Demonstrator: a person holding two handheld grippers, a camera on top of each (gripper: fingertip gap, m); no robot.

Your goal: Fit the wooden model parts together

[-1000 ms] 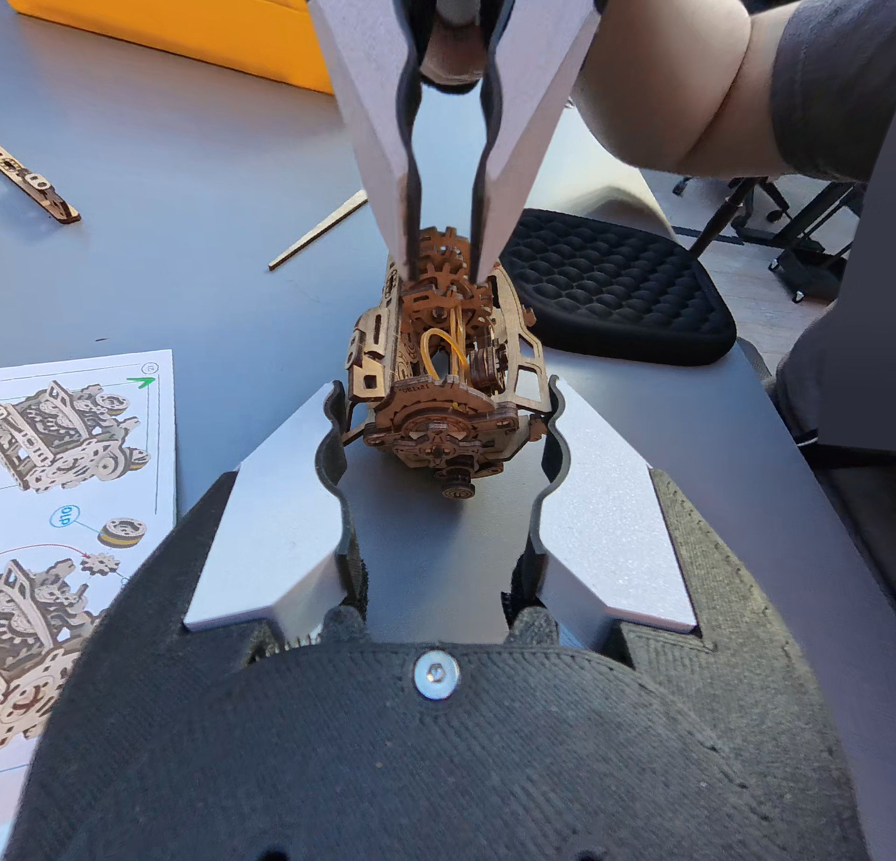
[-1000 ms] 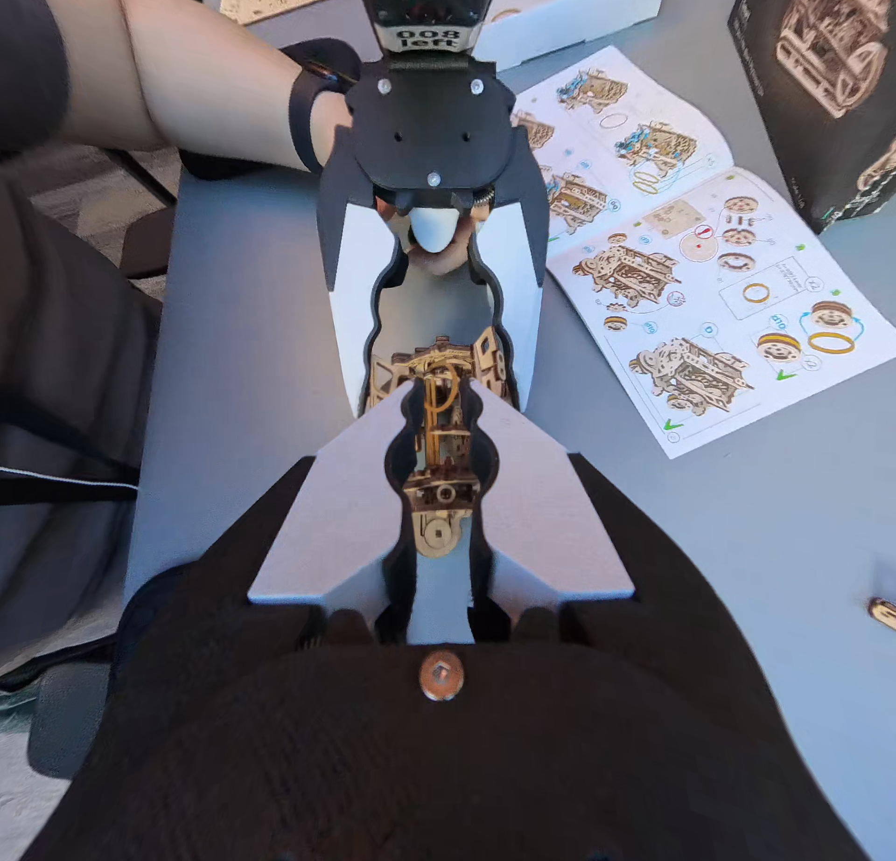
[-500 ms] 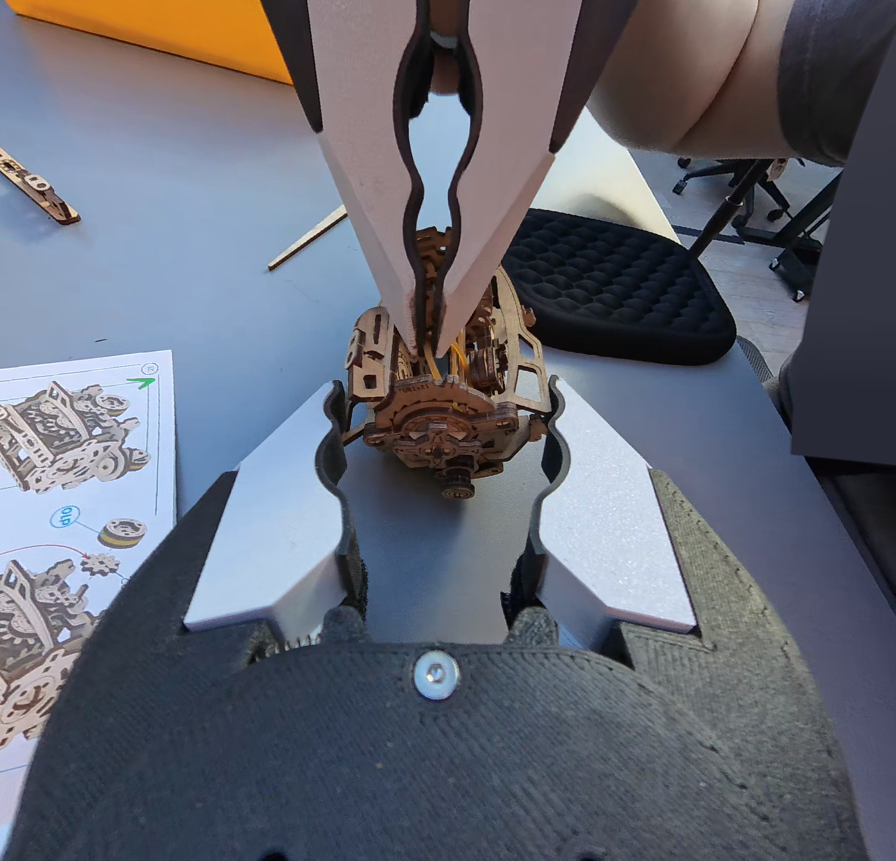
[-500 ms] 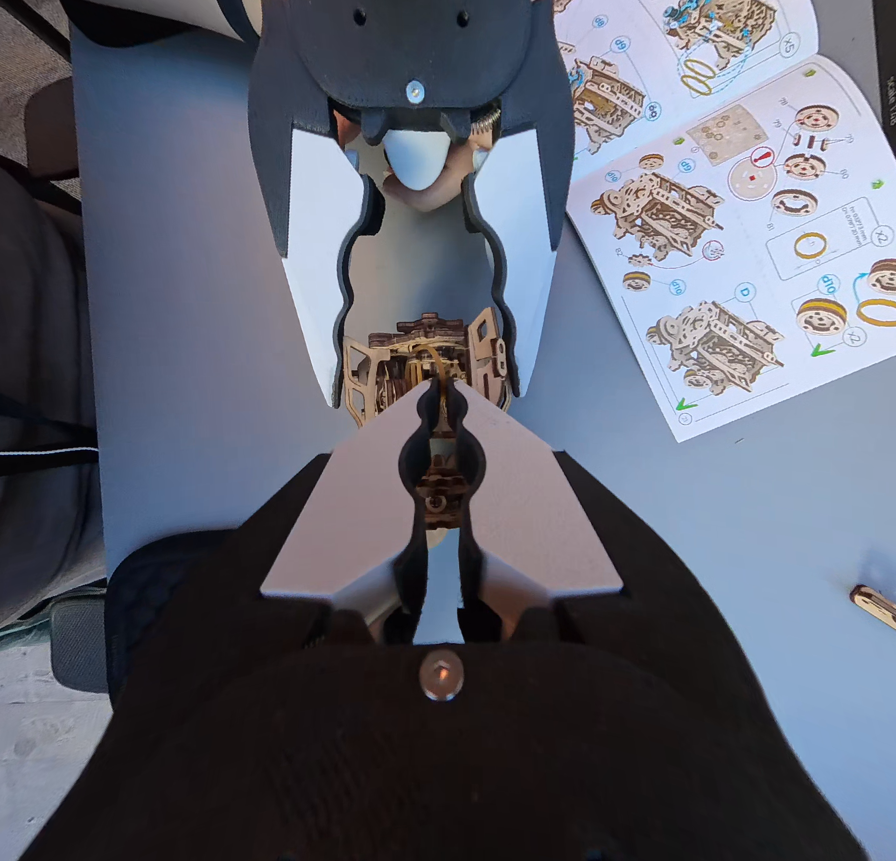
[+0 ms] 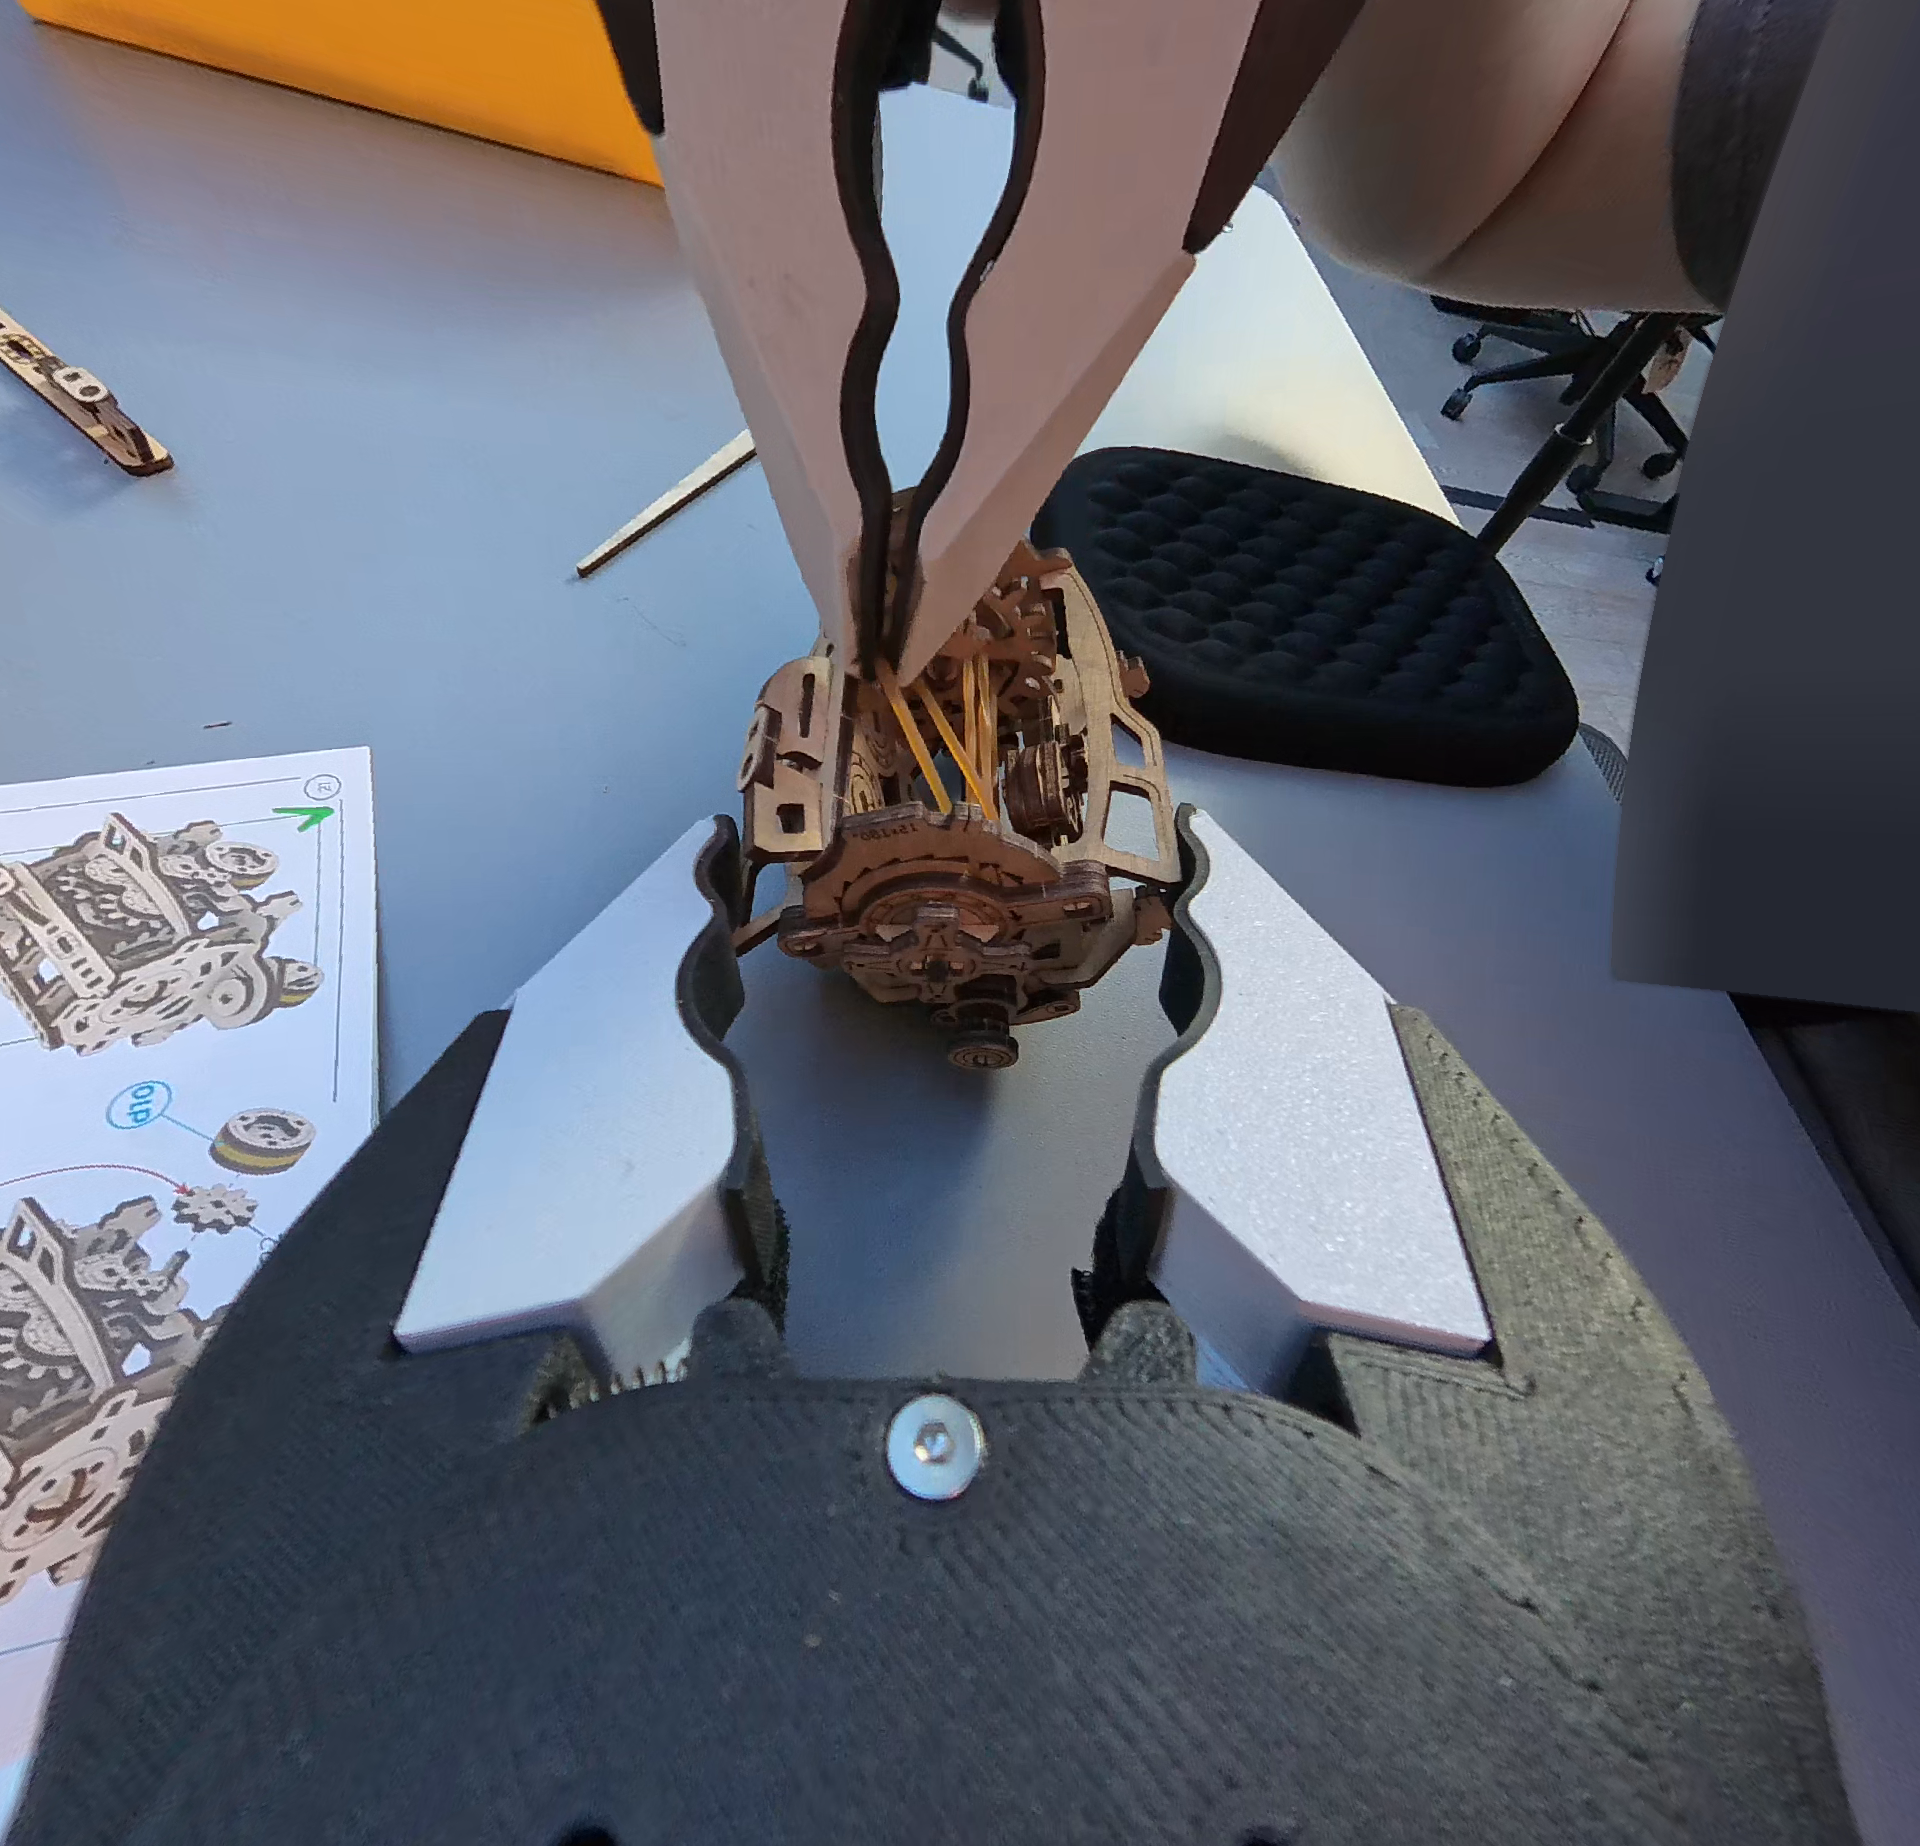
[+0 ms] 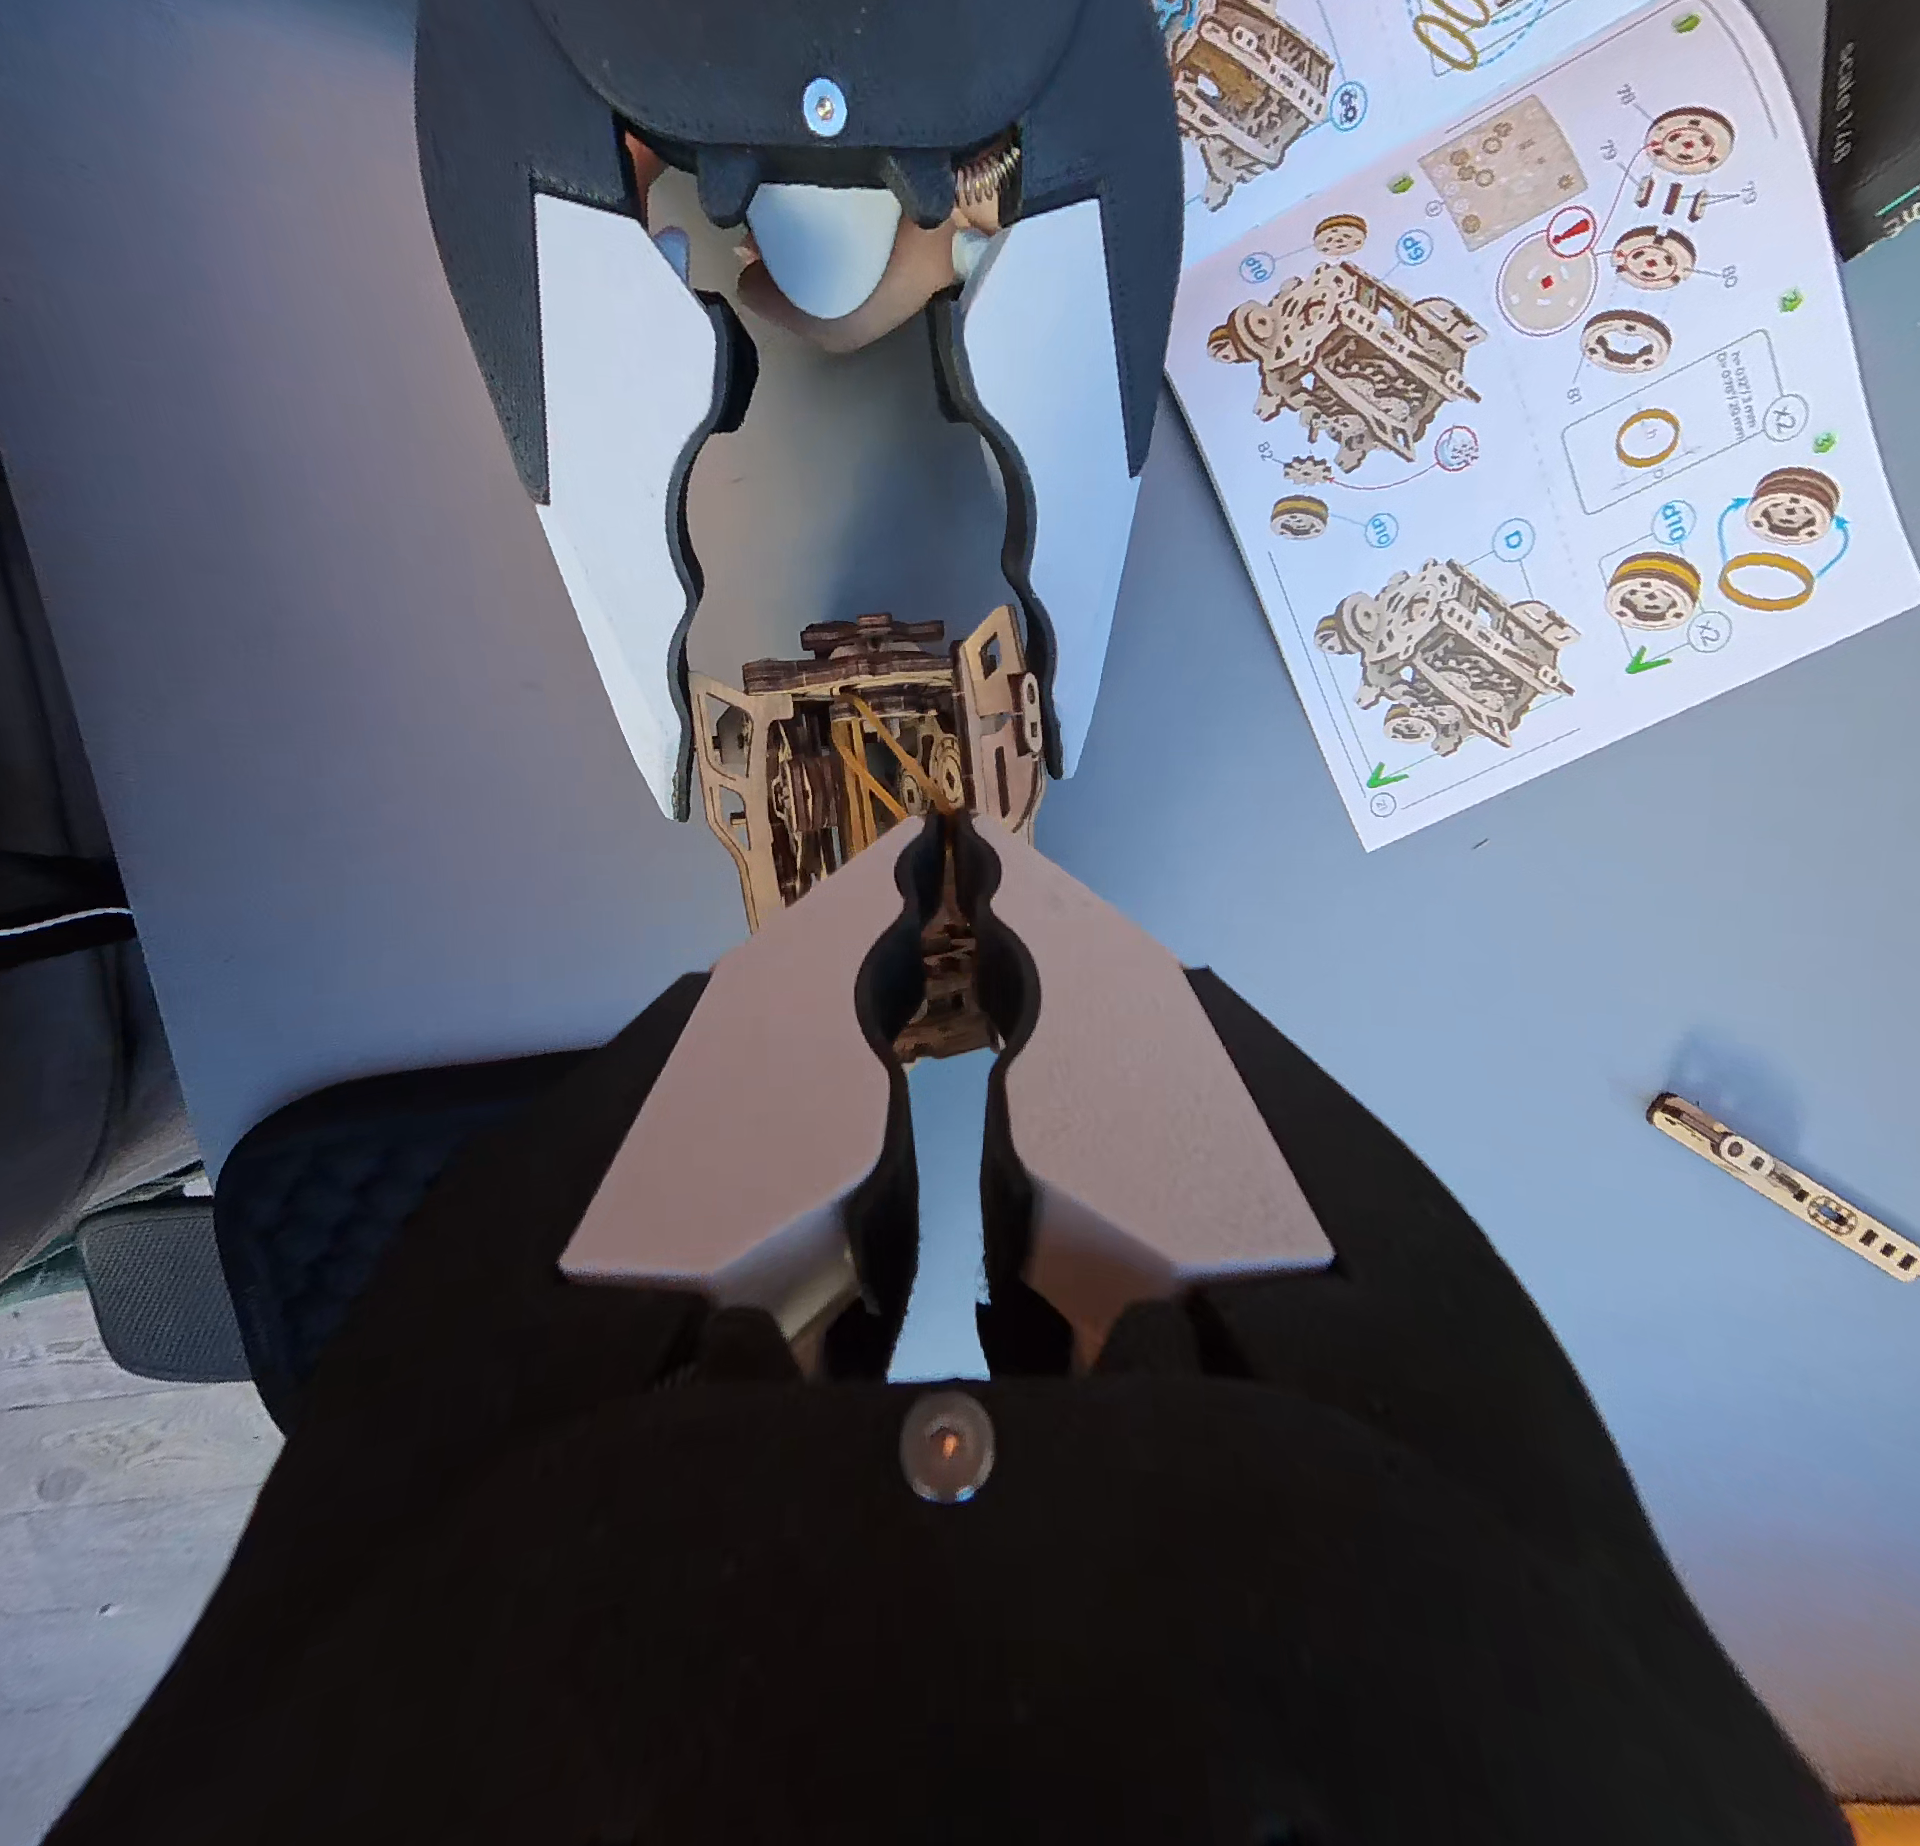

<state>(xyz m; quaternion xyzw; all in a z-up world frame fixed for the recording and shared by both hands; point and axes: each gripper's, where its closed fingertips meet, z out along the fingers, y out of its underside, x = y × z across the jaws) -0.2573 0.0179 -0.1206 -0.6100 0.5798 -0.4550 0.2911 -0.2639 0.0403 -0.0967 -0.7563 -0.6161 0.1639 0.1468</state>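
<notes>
Right claw [image 6: 943, 822] pinched tight on yellow rubber band [image 5: 914, 747], pulling it taut at 12 o'clock of wooden model [image 5: 951, 851]. My left claw [image 5: 951, 923] spread wide, fingers flanking model at 9 and 3 o'clock on grey surface [image 5: 416, 425], contact unclear.

Office: grey desk [image 5: 416, 362], swivel chairs [image 5: 1538, 362]
</notes>
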